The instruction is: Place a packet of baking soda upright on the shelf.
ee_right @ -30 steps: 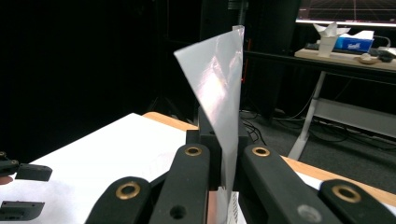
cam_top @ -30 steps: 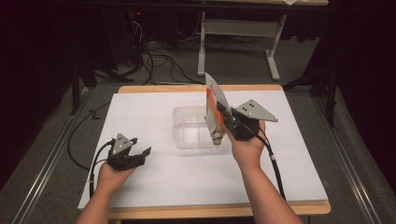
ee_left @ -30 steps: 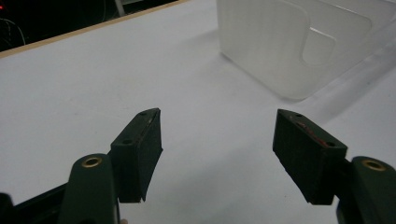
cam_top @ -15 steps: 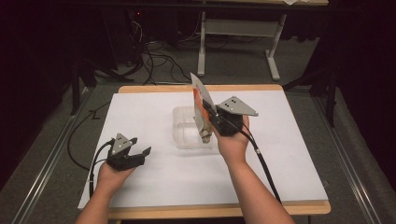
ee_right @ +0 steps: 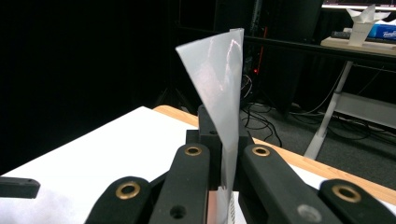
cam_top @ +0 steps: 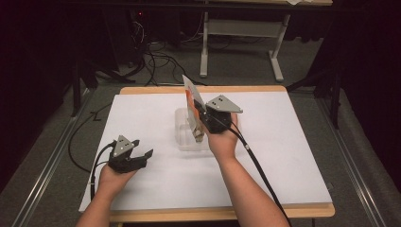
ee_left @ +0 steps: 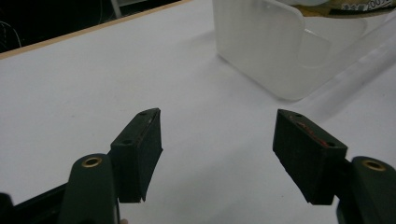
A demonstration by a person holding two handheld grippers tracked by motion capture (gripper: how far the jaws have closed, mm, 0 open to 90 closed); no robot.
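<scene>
White table top (cam_top: 283, 156), wide. Clear plastic tub (cam_top: 187, 137) at centre. Right gripper (cam_top: 201, 124) pinching flat silver-and-orange foil packet (cam_top: 193, 101), long axis upright, directly over tub's 3 o'clock rim. Left gripper (cam_top: 142, 153) at tub's 8 o'clock, jaws spread, empty; right hand nearer.

Upright silvery packet (ee_right: 219, 88) over clear tub (cam_top: 185, 137)

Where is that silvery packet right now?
In the high view the silvery packet stands pinched in the right gripper, directly above the clear plastic container near the middle of the white table.
</scene>
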